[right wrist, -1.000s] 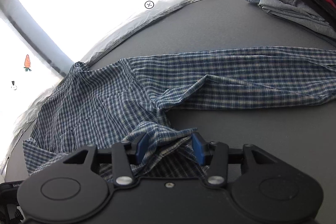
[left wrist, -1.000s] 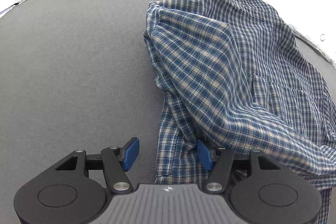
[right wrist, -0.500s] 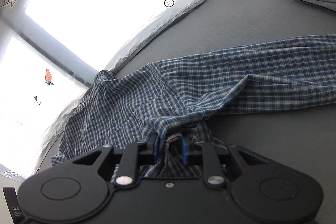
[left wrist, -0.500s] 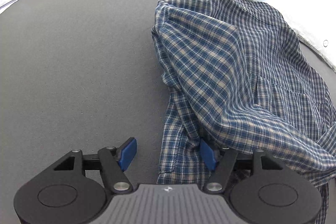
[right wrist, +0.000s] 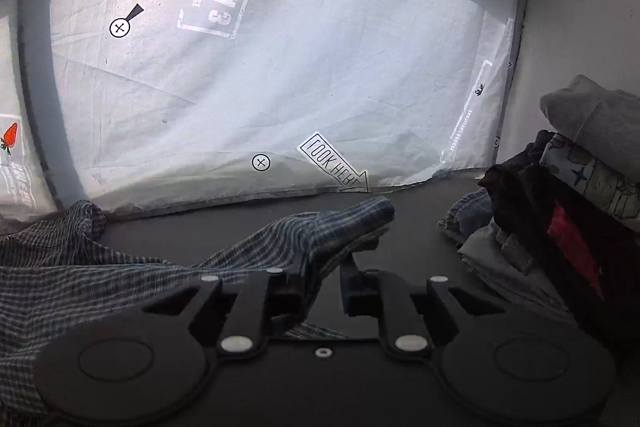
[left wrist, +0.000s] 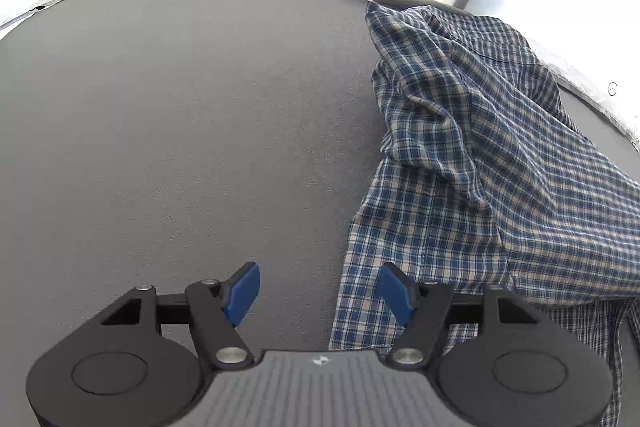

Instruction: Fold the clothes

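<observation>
Left gripper point(left wrist: 319, 291): fingers spread apart, clamping nothing; low over the grey table point(left wrist: 180, 147).
Plaid shirt point(left wrist: 472, 187): heaped ahead and to the right of the left gripper, its near hem reaching in by the right blue pad point(left wrist: 394, 293).
Right gripper point(right wrist: 326, 281): pinched on a fold of the shirt, cloth draping left.
Pile of clothes point(right wrist: 560, 211): stacked to the right of the right gripper, apart from the shirt.
Printed white sheet point(right wrist: 280, 87): behind the table edge.
</observation>
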Tool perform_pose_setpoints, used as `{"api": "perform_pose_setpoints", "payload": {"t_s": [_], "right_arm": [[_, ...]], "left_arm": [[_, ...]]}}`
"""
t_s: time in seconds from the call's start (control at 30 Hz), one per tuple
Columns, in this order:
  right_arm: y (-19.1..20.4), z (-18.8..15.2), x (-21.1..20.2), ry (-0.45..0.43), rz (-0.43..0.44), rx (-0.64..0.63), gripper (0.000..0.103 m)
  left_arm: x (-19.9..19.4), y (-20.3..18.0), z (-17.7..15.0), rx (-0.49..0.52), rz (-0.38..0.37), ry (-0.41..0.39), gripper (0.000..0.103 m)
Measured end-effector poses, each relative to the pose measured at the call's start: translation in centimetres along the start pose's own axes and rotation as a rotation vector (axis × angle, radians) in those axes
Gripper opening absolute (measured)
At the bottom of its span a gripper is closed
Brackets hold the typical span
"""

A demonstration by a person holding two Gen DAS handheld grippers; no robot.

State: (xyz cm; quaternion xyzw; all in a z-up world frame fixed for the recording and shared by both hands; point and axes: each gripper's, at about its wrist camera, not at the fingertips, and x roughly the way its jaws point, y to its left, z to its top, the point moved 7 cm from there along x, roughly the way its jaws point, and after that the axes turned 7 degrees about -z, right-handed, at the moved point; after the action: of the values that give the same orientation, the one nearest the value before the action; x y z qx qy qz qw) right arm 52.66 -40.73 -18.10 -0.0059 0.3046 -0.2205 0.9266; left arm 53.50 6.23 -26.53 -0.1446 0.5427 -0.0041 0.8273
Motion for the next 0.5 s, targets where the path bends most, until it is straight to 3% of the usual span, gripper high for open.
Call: {"api": "perform_pose_setpoints", "payload": {"t_s": [0.1, 0.17, 0.33, 0.5], "right_arm": [[-0.8, -2.7, 0.2, 0.074, 0.053, 0.136, 0.038], [-0.9, -4.3, 0.4, 0.118, 0.079, 0.204, 0.038], [-0.4, -6.6, 1.5, 0.171, 0.052, 0.189, 0.039], [-1.5, -6.9, 2.7, 0.187, 0.031, 0.242, 0.042]], "left_arm": [[-0.3, -0.2, 1.3, 0.017, -0.011, -0.039, 0.067], [-0.2, -0.1, 2.7, 0.007, -0.036, -0.057, 0.067], [0.2, -0.8, 7.1, 0.032, -0.073, -0.117, 0.067], [2.8, -0.7, 9.0, 0.036, -0.005, -0.110, 0.068]]}}
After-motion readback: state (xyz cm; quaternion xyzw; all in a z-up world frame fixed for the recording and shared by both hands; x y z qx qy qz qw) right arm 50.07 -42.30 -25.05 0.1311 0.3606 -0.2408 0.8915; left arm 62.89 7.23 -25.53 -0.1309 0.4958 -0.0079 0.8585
